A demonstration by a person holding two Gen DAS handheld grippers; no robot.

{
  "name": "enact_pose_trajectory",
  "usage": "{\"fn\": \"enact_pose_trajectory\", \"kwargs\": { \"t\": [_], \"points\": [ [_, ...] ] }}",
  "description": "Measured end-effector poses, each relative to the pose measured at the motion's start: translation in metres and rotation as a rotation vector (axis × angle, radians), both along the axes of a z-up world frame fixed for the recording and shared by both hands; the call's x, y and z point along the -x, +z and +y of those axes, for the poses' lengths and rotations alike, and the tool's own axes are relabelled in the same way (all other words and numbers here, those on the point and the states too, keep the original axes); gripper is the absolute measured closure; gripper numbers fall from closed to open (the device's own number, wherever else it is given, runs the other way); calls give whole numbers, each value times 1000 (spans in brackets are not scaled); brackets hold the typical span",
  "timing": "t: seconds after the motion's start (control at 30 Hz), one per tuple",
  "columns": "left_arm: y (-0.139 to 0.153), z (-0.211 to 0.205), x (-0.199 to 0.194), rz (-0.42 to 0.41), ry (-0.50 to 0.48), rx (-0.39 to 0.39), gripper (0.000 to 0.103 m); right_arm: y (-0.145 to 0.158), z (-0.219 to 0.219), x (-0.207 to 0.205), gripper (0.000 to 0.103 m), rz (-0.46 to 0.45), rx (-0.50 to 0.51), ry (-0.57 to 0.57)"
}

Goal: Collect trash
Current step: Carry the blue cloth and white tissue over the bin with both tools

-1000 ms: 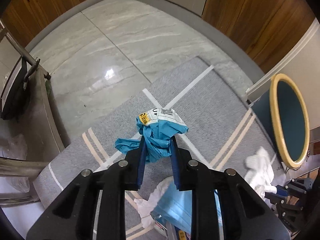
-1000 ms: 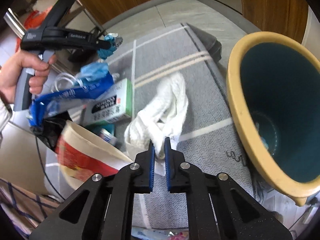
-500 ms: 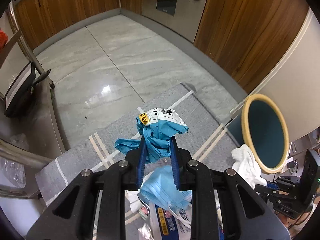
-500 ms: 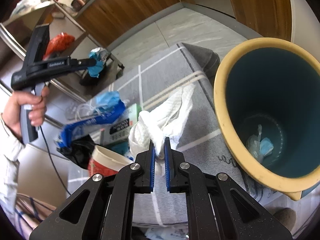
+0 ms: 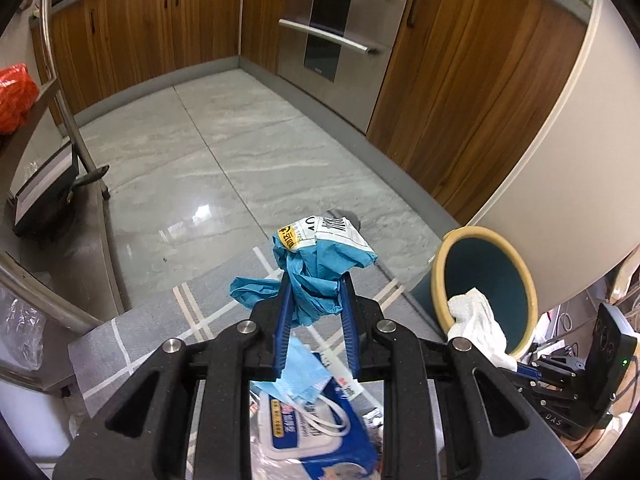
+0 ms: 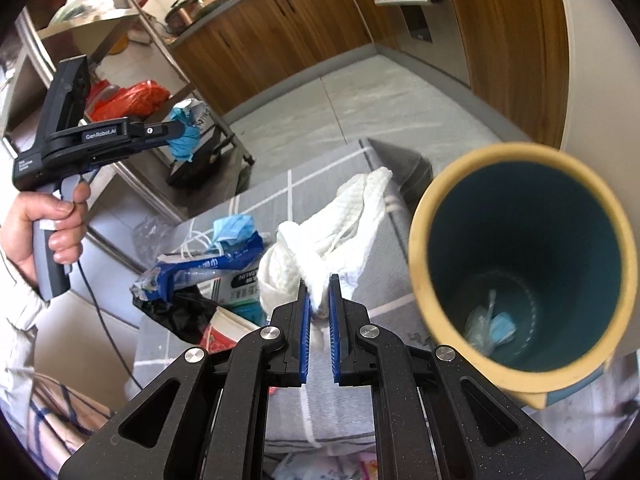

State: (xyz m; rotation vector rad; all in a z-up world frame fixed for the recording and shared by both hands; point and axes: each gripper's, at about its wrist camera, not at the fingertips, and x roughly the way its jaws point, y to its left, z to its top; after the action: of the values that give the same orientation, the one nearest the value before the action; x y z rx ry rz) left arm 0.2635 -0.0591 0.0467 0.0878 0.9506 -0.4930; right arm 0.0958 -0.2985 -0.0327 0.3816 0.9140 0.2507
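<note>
My left gripper (image 5: 314,280) is shut on a crumpled blue wrapper (image 5: 320,276) with a white printed top, held high above the grey rug; it also shows in the right wrist view (image 6: 186,132). My right gripper (image 6: 318,286) is shut on a white cloth rag (image 6: 340,228), lifted beside the teal bin with a yellow rim (image 6: 416,248). In the left wrist view the rag (image 5: 476,324) hangs at the bin's rim (image 5: 438,276). The bin holds a blue mask and clear plastic (image 6: 490,324) at its bottom.
Trash lies on the striped grey rug (image 6: 280,184): a blue face mask (image 5: 302,372), a blue wipes pack (image 5: 316,428), a green-white box (image 6: 236,288), a black bag (image 6: 176,316), a red-white cup (image 6: 224,336). A steel rack (image 6: 132,8) stands left, wooden cabinets (image 5: 460,80) behind.
Both grippers have risen with their loads. The rag has come off the rug and now hangs next to the bin's mouth. The left view has tilted up to the cabinets.
</note>
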Motion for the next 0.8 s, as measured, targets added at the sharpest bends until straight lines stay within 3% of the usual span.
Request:
{"fn": "enact_pose_trajectory", "kwargs": {
  "t": [0.4,0.8],
  "points": [
    [31,-46,55,-72,-80,77,81,26,-29,20,93,-75,45,-41],
    [11,-119,80,3,-239,135,81,33,-81,44,93,-99,95,-147]
  ]
}}
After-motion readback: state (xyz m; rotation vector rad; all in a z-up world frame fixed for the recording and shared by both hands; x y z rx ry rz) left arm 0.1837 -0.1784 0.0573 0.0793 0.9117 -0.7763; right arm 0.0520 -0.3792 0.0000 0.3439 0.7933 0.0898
